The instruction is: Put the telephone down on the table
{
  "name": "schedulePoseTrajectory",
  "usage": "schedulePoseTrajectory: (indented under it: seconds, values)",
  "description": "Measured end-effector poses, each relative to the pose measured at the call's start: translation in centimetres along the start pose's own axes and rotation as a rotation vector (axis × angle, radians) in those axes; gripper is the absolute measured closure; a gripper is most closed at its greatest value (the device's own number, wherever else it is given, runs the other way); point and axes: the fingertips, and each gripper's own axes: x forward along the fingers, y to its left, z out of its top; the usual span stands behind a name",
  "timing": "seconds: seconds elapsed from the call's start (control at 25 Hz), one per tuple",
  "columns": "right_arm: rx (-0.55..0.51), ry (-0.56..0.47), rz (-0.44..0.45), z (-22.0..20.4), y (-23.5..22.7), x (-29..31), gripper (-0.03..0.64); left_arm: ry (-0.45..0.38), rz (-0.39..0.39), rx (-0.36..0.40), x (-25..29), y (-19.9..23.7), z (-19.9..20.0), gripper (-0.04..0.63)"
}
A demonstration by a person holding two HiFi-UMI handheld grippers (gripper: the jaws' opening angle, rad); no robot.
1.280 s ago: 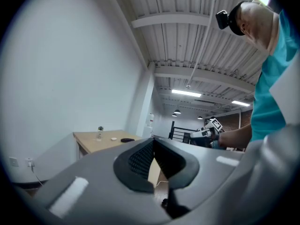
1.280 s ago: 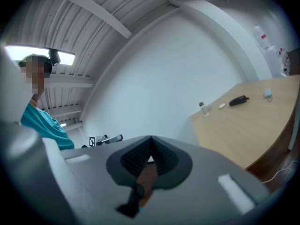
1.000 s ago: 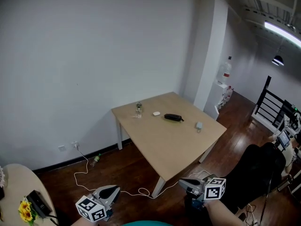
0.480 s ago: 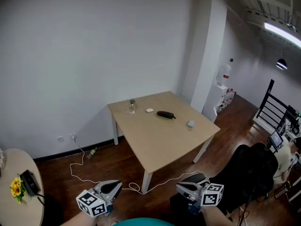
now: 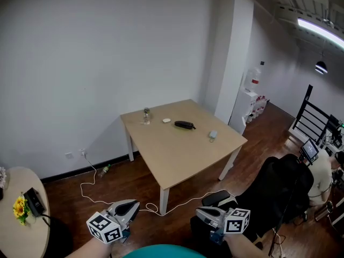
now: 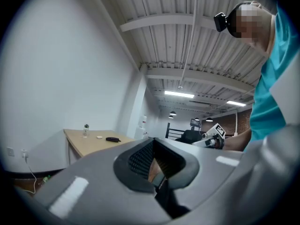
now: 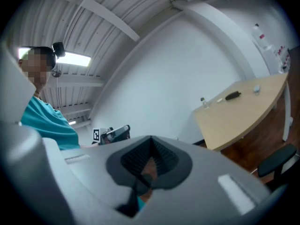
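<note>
Low in the frame, left tool (image 5: 129,206) and right tool (image 5: 203,213) are closed, empty; the black telephone (image 5: 184,124) lies on the worktop (image 5: 177,157), centre.

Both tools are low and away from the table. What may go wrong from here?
1. A white cable lies looped on the floor between you and the table; a foot may catch it.
2. The black chair stands to your right, near the right tool, which may bump it.
3. The small bottle stands near the dark object and may tip if a tool reaches there.
</note>
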Motion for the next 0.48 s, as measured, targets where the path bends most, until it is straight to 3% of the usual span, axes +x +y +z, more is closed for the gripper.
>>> schedulePoseTrajectory:
  seconds: [0.2,0.48]
  values:
    - [-0.023,-0.001,-0.023,-0.6,1.4,2.1,0.617,-0.005,-0.006,0.023,-2.0,1.1,0.8,0.591]
    - [-0.098,0.041,-0.020,-1.2,3.5,5.2,0.617,-0.005,0.009,-0.005,-4.5,3.4,0.7,0.591]
